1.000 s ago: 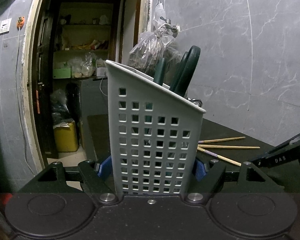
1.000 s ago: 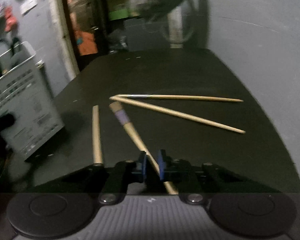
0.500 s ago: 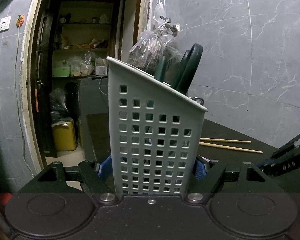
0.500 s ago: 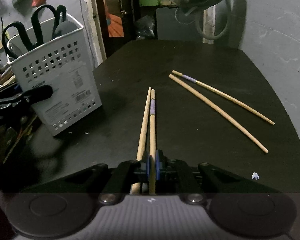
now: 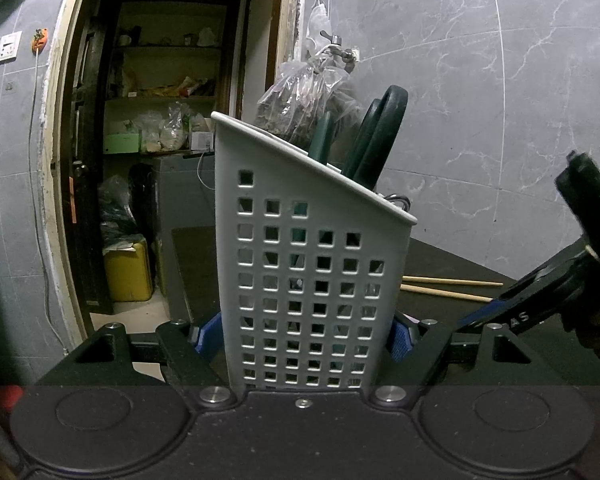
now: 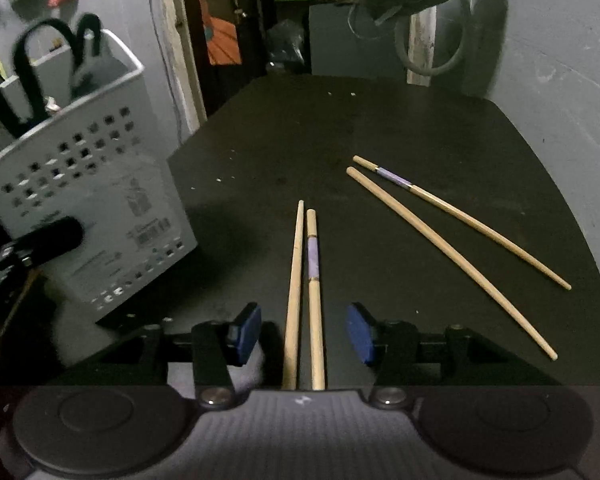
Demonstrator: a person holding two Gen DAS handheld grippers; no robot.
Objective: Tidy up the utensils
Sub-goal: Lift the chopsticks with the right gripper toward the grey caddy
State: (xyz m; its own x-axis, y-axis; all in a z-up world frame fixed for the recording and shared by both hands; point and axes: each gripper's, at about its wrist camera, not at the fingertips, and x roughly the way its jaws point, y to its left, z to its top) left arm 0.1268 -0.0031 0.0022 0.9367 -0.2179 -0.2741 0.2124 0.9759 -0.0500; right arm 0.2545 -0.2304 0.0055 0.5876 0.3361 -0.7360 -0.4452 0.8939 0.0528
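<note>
Clamped on the foot of the white basket (image 5: 312, 276), the left claw (image 5: 304, 338) presses its blue pads (image 5: 206, 334) against both side walls. That basket is a perforated plastic holder with a slanted rim, standing upright on the dark table (image 6: 340, 128) at its left side. Dark green scissors (image 5: 378, 140) stick up out of it (what else is inside is hard to make out through the holes). In the left camera's view, part of the right claw's black frame reaches in from the right edge, with two pale chopsticks lying on the table behind it.

Further right, the right claw (image 6: 304, 332) hangs above the table with its jaws opening; its blue pads (image 6: 248, 332) stand clear on either side of two chopsticks (image 6: 304, 280), touching neither. These two lie side by side, almost parallel, pointing away from the camera, and one carries a purple band. Right of them, well apart, a second pair of chopsticks (image 6: 460, 240) lies slantwise on the table, close together at the far ends and spreading nearer the camera; one of these has a purple band too.
</note>
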